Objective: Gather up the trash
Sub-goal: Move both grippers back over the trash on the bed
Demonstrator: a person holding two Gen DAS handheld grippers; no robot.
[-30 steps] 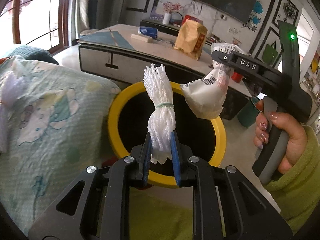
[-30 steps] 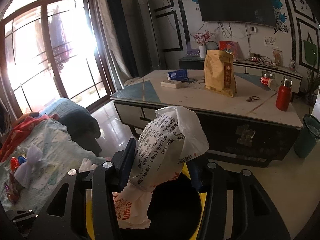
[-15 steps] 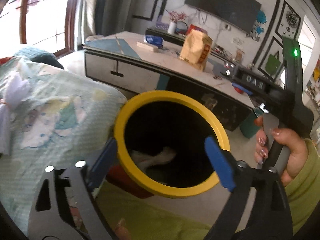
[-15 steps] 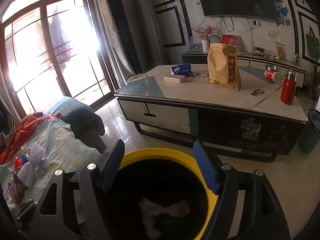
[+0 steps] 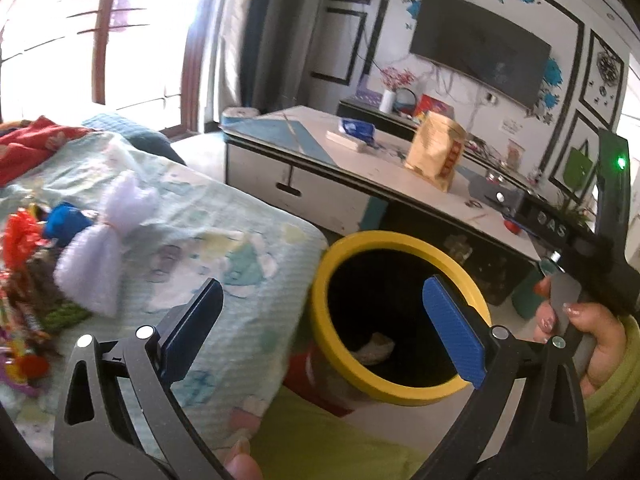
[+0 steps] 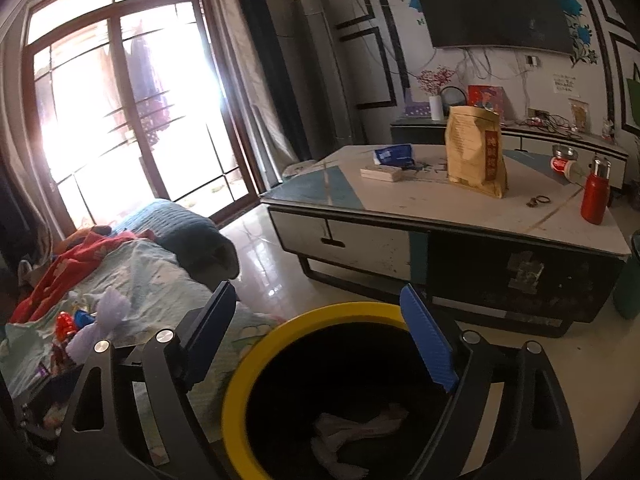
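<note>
One yellow-rimmed bin is counted at lower centre. Two grippers are counted, the left gripper and the right gripper. One table is seen at right, on which one paper bag and one red flask are listed.

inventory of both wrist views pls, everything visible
trash bin: 1, black, yellow rim, floor beside bed
dropped trash: whitish pieces, in bin
foam net bundle: 1, white, on bed
wrappers: several, multicoloured, bed's left edge
bedsheet: 1, pale green print
coffee table: 1, white and teal
paper bag: 1, tan, upright on table
flask: 1, red, table's right end
TV: 1, black, wall
left gripper: open, empty
right gripper: open, empty
hand: holds right gripper
</note>
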